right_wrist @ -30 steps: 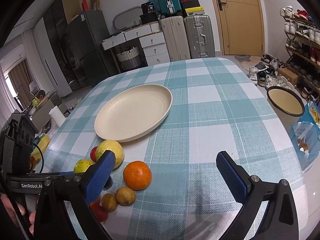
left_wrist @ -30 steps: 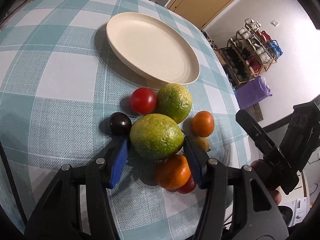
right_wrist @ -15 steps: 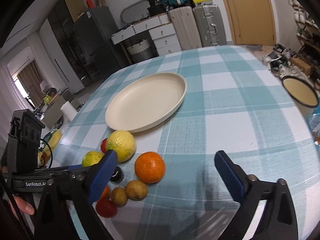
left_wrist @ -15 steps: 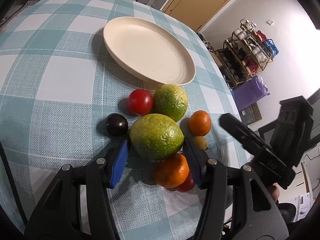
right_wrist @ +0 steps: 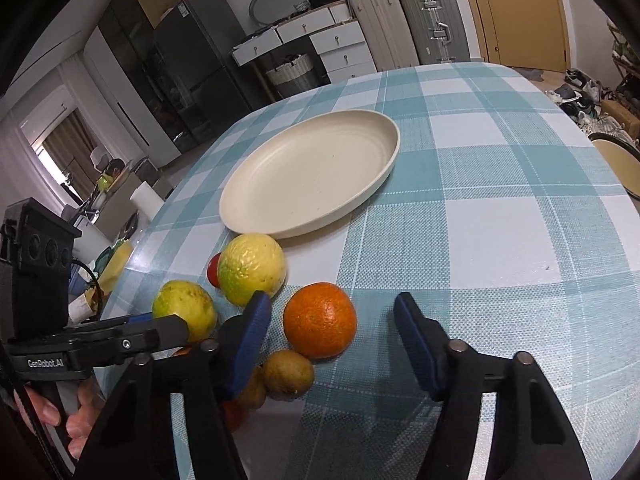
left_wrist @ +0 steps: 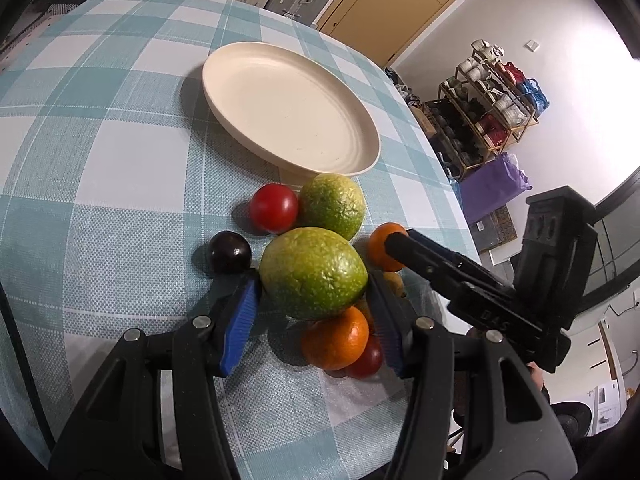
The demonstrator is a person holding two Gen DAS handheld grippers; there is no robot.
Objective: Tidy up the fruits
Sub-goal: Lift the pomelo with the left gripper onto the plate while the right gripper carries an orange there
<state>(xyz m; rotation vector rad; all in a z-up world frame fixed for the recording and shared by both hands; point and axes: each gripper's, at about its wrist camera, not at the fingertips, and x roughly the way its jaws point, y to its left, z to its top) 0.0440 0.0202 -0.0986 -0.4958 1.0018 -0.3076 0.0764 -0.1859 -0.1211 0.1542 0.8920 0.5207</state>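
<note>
My left gripper (left_wrist: 313, 280) is shut on a large green citrus (left_wrist: 314, 272) that rests on the checked tablecloth. Around it lie a second green citrus (left_wrist: 333, 205), a red tomato (left_wrist: 274, 208), a dark plum (left_wrist: 231, 252) and a mandarin (left_wrist: 336, 338). My right gripper (right_wrist: 331, 304) straddles an orange (right_wrist: 320, 320). Its jaws are closing, and a gap shows on both sides of the fruit. One right finger (left_wrist: 440, 264) reaches in beside that orange (left_wrist: 380, 248). The cream plate (left_wrist: 288, 108), also in the right wrist view (right_wrist: 312, 172), holds nothing.
Two small yellow-brown fruits (right_wrist: 288, 374) lie just below the orange, beside the left pad. A hand (right_wrist: 60, 420) holds the left gripper at the table's near edge. A round stool (right_wrist: 616, 160) and a shoe rack (left_wrist: 492, 100) stand beyond the table.
My right gripper sank toward the orange and its jaws narrowed around it. In the left wrist view it came in from the right. The left gripper kept still on the green citrus.
</note>
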